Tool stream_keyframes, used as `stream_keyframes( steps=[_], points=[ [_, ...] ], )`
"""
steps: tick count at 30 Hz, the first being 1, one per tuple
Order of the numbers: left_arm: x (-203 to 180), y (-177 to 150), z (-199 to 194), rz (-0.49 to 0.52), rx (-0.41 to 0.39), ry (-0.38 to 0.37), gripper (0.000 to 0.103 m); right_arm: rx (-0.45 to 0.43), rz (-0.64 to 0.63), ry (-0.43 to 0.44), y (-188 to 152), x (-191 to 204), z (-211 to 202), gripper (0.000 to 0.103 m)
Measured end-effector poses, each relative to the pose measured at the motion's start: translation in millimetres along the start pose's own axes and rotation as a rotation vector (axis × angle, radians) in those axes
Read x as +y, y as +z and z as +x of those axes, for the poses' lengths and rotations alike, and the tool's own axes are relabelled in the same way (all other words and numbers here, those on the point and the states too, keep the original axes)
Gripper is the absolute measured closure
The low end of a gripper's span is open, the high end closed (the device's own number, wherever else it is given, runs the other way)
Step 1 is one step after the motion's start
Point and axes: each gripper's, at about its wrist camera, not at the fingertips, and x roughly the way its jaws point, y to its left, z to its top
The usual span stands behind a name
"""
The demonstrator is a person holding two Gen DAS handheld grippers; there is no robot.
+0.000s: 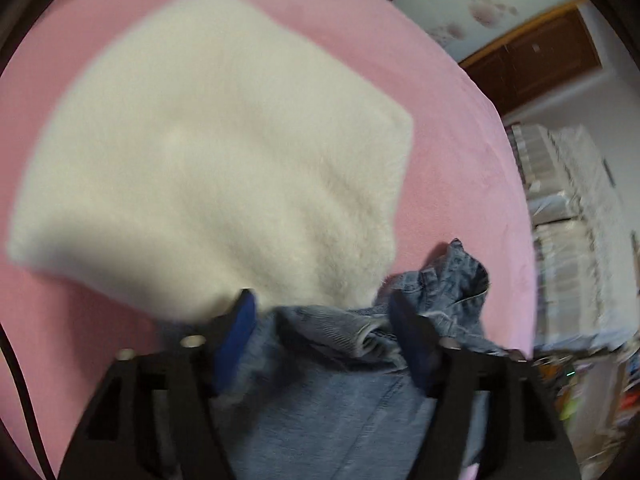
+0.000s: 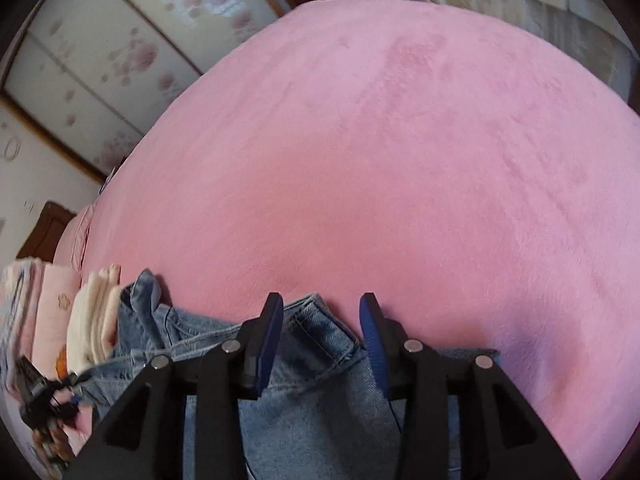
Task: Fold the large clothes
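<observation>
Blue denim jeans (image 1: pixel 320 392) lie on the pink bed. In the left wrist view my left gripper (image 1: pixel 322 306) is open, its blue-padded fingers (image 1: pixel 240 332) straddling the bunched waistband beside a folded cream fleece garment (image 1: pixel 224 140). In the right wrist view my right gripper (image 2: pixel 322 312) is open over another edge of the jeans (image 2: pixel 312 364), the denim lying between and under the fingers. The other gripper (image 2: pixel 40 400) shows at the far left of that view.
The pink plush bedspread (image 2: pixel 380 152) fills most of both views. Folded cream and pink clothes (image 2: pixel 92 320) are stacked at the left of the right wrist view. Wardrobe doors with flower patterns (image 2: pixel 100 52) and a curtain stand beyond the bed.
</observation>
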Motion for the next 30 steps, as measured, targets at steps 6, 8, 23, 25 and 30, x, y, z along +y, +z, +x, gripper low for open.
stream_keyframes(
  steps=[6,8,23,25,30],
  points=[
    [-24.0,-14.7,-20.8,0.269,-0.08,0.152,0.024,-0.041,-0.134,-0.019,-17.7,13.7,-16.7,0.041],
    [-31.0,-21.0,-21.2,0.348,-0.095,0.201,0.024,-0.042,-0.208,-0.037,-24.6,21.3,-18.6,0.041],
    [-104.6,-72.3,50.9,0.846,-0.168,0.543,0.025,-0.02,-0.49,-0.187,-45.1,63.2,22.0,0.04],
    [-109.9,-79.1,58.9,0.878,-0.178,0.554,0.041,-0.024,-0.515,-0.225,-46.9,66.0,29.4,0.041],
    [-116.7,-94.8,49.5,0.878,-0.254,0.573,0.08,-0.059,-0.55,-0.298,-56.9,69.8,28.8,0.084]
  ],
)
